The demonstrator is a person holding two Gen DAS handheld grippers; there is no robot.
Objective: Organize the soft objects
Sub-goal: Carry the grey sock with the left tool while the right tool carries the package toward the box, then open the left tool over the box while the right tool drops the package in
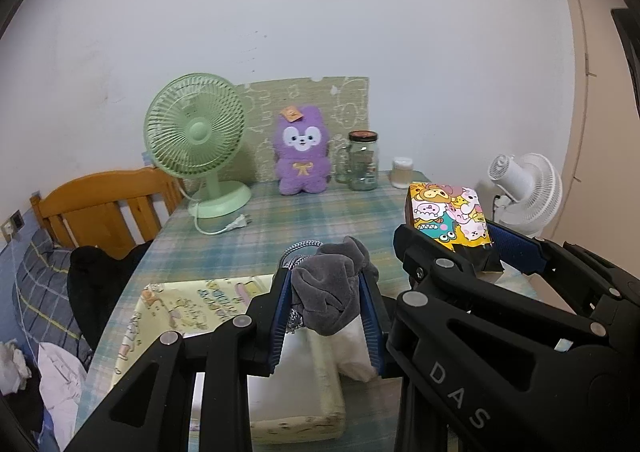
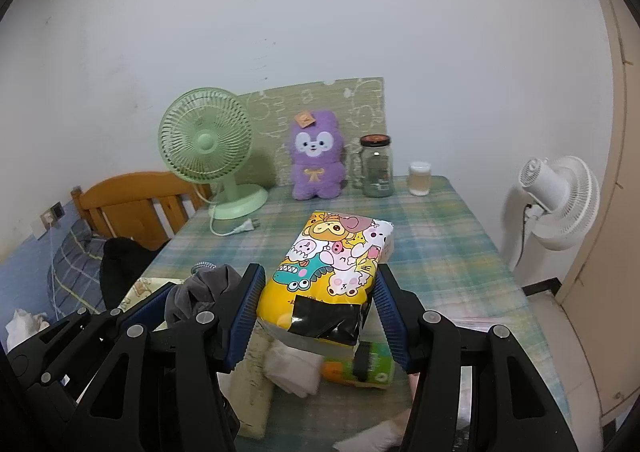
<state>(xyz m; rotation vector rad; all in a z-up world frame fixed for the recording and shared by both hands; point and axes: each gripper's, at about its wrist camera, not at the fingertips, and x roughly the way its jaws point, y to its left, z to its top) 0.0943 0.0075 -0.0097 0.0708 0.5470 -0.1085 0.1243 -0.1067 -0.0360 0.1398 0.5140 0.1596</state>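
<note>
- The job looks to be in the middle. Two soft things are up in the air and not put away yet.
- The left hand-held gripper (image 1: 327, 306) is pinching a gray velvet cloth (image 1: 334, 284). The cloth is bunched up between the two blue pads (image 1: 280, 312), and a bit of braided gray and white cord (image 1: 298, 250) pokes out behind it.
- Right under the gray cloth sits a pale yellow box (image 1: 168, 316) with cartoon drawings on it. Something white lies at the box, below the cloth, but it is hard to tell if it is inside. The box is likely where the soft things go.
- The right hand-held gripper (image 2: 316, 310) is pinching a soft tissue pack (image 2: 332, 272) with cartoon animals on it. The pack sticks out forward from between the pads, and its near end has black tape.
- Under the pack lie a white soft thing (image 2: 294, 370) and a green and orange pack (image 2: 368, 368), on the tabletop (image 2: 440, 236).
- A purple plush toy (image 2: 316, 156) sits at the back of the tabletop, well away from both hand-held grippers. It may need sorting too.
- The two hand-held grippers are close side by side, the cloth just left of the tissue pack.
</note>
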